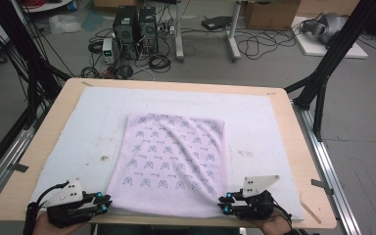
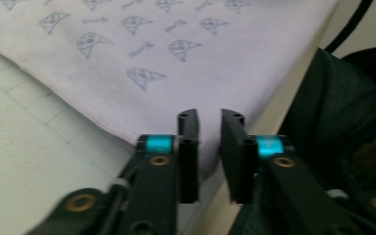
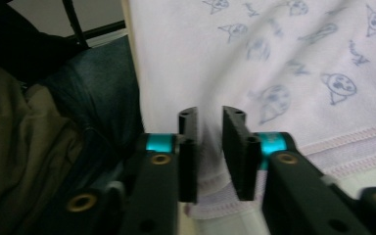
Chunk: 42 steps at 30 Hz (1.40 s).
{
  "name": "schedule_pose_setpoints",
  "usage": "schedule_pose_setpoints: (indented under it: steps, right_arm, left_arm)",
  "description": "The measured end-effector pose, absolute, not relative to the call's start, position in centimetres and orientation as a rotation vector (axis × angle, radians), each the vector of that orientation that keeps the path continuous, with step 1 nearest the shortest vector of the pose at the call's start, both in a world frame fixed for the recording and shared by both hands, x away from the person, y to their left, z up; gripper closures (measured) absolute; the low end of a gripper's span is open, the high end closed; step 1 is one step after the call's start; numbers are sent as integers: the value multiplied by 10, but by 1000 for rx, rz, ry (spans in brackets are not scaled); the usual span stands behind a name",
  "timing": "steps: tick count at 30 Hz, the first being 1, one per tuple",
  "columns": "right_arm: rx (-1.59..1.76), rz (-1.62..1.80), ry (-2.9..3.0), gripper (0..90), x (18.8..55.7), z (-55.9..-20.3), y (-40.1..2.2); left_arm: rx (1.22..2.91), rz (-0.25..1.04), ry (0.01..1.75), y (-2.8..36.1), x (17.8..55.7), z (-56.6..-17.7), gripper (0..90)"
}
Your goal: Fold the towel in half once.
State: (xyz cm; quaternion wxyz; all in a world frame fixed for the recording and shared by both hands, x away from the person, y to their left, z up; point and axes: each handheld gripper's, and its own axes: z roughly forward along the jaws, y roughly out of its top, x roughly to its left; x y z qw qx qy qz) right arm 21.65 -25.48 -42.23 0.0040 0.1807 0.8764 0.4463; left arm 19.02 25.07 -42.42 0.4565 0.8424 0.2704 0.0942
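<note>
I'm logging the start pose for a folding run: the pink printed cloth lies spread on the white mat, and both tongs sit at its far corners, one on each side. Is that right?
Not quite. The left tongs and right tongs sit at the near corners of the pink printed cloth, by the person's edge of the table, as the high view shows. The cloth does lie spread on the white mat, with one set of tongs on each side.

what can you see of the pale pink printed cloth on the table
The pale pink printed cloth looks like soft woven fabric, roughly rectangular, with rows of small blue-grey animal-face and bone motifs and a stitched hem. It lies flat but rippled on the white padded mat. The left gripper and right gripper sit at its two near corners, jaws slightly parted around the fabric there.
</note>
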Motion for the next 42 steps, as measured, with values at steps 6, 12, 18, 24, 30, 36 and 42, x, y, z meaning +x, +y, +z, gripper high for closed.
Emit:
schedule_pose_setpoints:
  steps: [6,12,18,24,30,36,42]
  right_arm:
    - [635,1403,2695,629,235,-426,-257]
    - [698,1398,2611,501,259,-426,-258]
    - [749,1422,2553,412,280,-423,-259]
    - [804,1417,2526,348,293,-422,-261]
    - [841,1440,2490,304,305,-418,-260]
    - [806,1404,2503,296,310,-418,-249]
    - [792,1424,2507,295,313,-416,-244]
  left_arm:
    - [2038,269,701,243,209,-429,657]
    - [2006,324,739,242,228,-428,580]
    - [1963,370,793,245,246,-427,531]
    - [1914,402,811,247,258,-420,500]
    - [1917,385,821,241,268,-420,445]
    - [1929,381,800,230,272,-419,423]
    - [1950,381,787,225,274,-419,422]
